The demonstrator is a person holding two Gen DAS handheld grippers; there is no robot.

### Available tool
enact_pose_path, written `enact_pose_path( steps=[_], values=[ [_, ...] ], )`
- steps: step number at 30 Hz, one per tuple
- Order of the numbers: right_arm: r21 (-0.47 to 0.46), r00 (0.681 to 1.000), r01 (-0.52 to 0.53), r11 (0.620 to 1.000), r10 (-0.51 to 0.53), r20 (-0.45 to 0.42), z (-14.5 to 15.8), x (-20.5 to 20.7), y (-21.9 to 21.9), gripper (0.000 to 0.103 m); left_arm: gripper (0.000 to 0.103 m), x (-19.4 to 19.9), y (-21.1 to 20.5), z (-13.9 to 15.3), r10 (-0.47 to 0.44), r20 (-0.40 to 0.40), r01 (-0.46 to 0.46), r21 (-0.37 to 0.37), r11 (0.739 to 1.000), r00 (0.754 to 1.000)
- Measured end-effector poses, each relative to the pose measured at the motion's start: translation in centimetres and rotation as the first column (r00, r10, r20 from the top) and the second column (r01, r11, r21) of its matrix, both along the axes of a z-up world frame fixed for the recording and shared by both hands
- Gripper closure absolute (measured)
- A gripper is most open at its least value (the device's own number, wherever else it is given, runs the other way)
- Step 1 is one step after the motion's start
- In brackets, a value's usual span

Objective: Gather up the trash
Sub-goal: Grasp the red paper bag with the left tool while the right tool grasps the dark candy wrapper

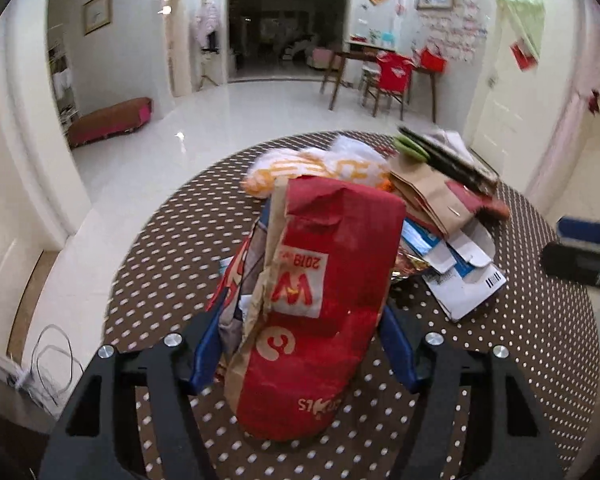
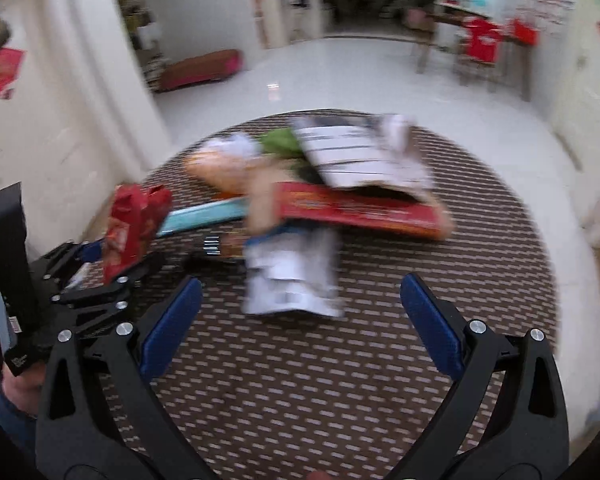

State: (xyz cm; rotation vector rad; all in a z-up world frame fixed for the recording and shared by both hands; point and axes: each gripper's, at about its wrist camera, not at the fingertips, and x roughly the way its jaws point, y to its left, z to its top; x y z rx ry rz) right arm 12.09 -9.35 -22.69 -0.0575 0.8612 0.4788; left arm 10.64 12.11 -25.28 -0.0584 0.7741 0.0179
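Both grippers — left gripper (image 1: 300, 344), right gripper (image 2: 300, 320) — black angular linkage arms, silver round screws, blue finger pads (image 2: 168, 328); bare skin at hand (image 2: 18, 390).

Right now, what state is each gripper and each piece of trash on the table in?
left gripper: shut on the red paper bag, holding it upright.
red paper bag: crumpled, held above the table.
right gripper: open, empty.
white flattened carton: lying flat on the table, apart from both grippers.
brown paper bag: crushed, lying in the pile.
orange-and-white wrapper: crumpled, behind the red bag.
polka-dot table: trash piled at its far side.
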Motion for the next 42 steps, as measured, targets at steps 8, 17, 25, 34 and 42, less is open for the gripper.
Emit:
enact_pose_path(
  steps=[8,17,25,34,42],
  values=[
    [0.041,0.978,-0.209,0.977,0.210,-0.015,-1.4,0.9,6.9,0.018,0.036,-2.6,3.1,1.5,0.124,0.027,-0.123,-0.033,0.992,0.992],
    [-0.117,0.972,-0.234,0.965,0.229,-0.051,-5.8,3.9,12.2,0.029,0.036,-3.4,4.8,2.0,0.167,0.028,-0.165,-0.059,0.985,0.986],
    [-0.133,0.969,-0.246,0.960,0.248,-0.004,-5.6,3.5,11.9,0.057,0.036,-3.2,4.5,2.4,0.159,0.039,-0.156,-0.074,0.985,0.987],
    [-0.050,0.954,-0.299,0.953,0.297,-0.045,-4.5,2.7,10.0,0.030,0.036,-3.2,4.1,2.8,0.141,0.052,-0.137,-0.074,0.988,0.989],
    [-0.169,0.872,-0.485,0.858,0.488,-0.030,-5.8,2.4,12.7,0.029,0.036,-3.7,4.4,2.9,0.151,0.051,-0.147,-0.073,0.986,0.987]
  ],
)
